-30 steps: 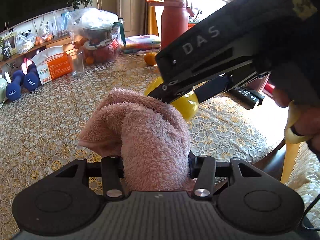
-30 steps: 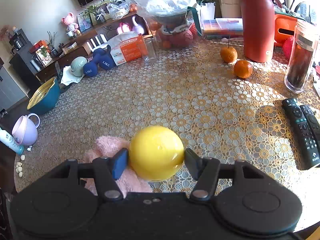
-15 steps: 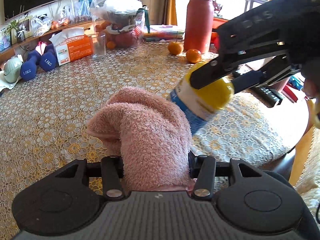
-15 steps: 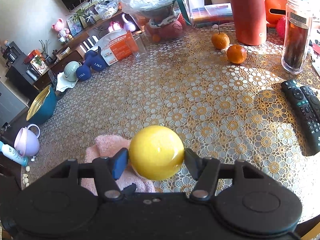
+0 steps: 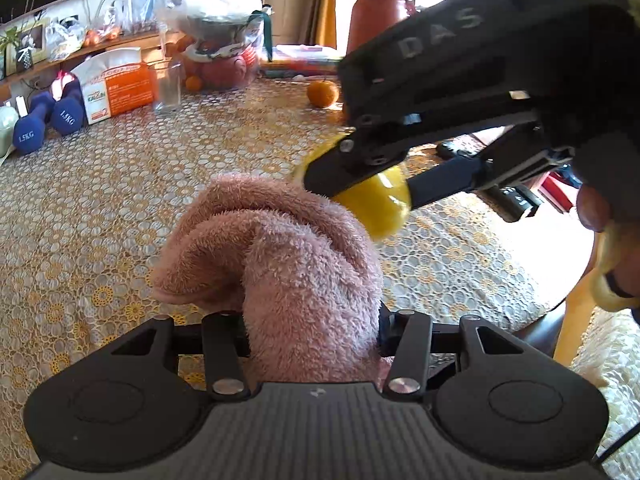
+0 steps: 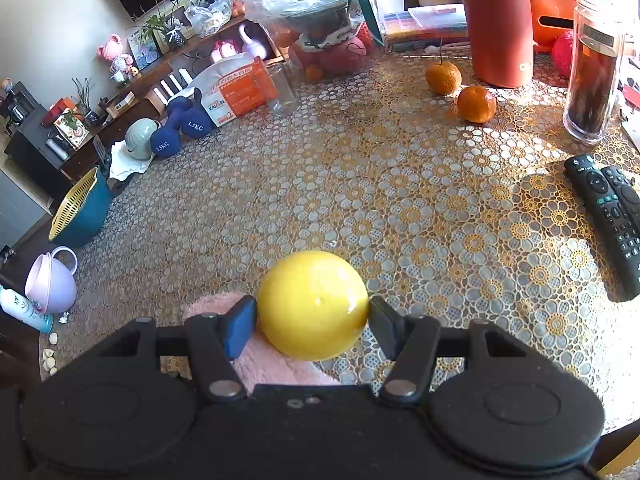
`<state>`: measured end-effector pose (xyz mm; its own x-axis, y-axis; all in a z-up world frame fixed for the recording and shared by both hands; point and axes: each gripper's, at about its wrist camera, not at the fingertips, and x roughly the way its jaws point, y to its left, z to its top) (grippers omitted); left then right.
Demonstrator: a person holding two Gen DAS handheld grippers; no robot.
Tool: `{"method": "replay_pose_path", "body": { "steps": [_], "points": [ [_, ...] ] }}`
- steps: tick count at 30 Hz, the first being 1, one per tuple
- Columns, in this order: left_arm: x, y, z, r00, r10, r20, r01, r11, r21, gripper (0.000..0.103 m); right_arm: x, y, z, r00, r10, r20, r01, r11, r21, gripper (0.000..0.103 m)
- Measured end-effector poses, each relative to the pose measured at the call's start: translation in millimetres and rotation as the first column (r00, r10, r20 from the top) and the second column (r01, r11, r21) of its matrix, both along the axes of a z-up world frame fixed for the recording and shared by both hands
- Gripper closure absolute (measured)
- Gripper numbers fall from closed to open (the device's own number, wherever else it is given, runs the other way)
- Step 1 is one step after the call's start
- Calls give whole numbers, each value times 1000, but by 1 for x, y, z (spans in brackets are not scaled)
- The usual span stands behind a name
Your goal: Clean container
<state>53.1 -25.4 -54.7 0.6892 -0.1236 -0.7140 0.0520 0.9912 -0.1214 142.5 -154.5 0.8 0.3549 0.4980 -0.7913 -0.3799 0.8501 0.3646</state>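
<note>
A fluffy pink towel [image 5: 288, 256] bulges up from my left gripper [image 5: 312, 332], which is shut on it. The yellow container [image 5: 372, 204] is held above the table by my right gripper [image 5: 360, 176], which comes in from the upper right; the towel's top touches or nearly touches its lower left side. In the right wrist view the yellow container [image 6: 314, 304] fills the space between the fingers of my right gripper [image 6: 312, 320], shut on it, with the pink towel [image 6: 264, 360] just below and to the left. The container's label is hidden.
The round table carries a lace cloth [image 6: 400, 200]. On it stand two oranges [image 6: 476, 104], a red flask [image 6: 496, 20], a dark glass jar [image 6: 592, 80], two remotes [image 6: 612, 208], blue dumbbells [image 6: 180, 128], an orange box [image 6: 236, 92] and a bagged fruit bowl [image 6: 320, 20]. A hand [image 5: 608, 248] holds the right gripper.
The right gripper has turned the container, so its blue and white label no longer shows, and brought it closer against the towel. The left gripper keeps its hold on the towel.
</note>
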Motion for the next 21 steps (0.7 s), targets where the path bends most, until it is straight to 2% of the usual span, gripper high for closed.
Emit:
{"method": "replay_pose_path", "body": {
  "steps": [5,10,14,17,21],
  "points": [
    [8,29,-9,996,80,-38,-81,996,-33,54,1,-2,-3,1000,18,-2,-17,1000,9,43],
    [11,54,-7,991,127,-42,-128,991,-41,54,3,-5,-3,999,51,8,-51,999,11,43],
    [4,72,5,994,104,-23,-106,991,-77,54,-3,-6,2,989,130,67,-130,991,-14,43],
    [-3,78,19,999,31,16,-29,994,-106,54,-16,-2,8,958,231,170,-217,971,-96,43],
    [-4,78,33,999,-35,41,41,988,-150,54,-34,3,11,888,378,261,-333,921,-202,43]
  ]
}}
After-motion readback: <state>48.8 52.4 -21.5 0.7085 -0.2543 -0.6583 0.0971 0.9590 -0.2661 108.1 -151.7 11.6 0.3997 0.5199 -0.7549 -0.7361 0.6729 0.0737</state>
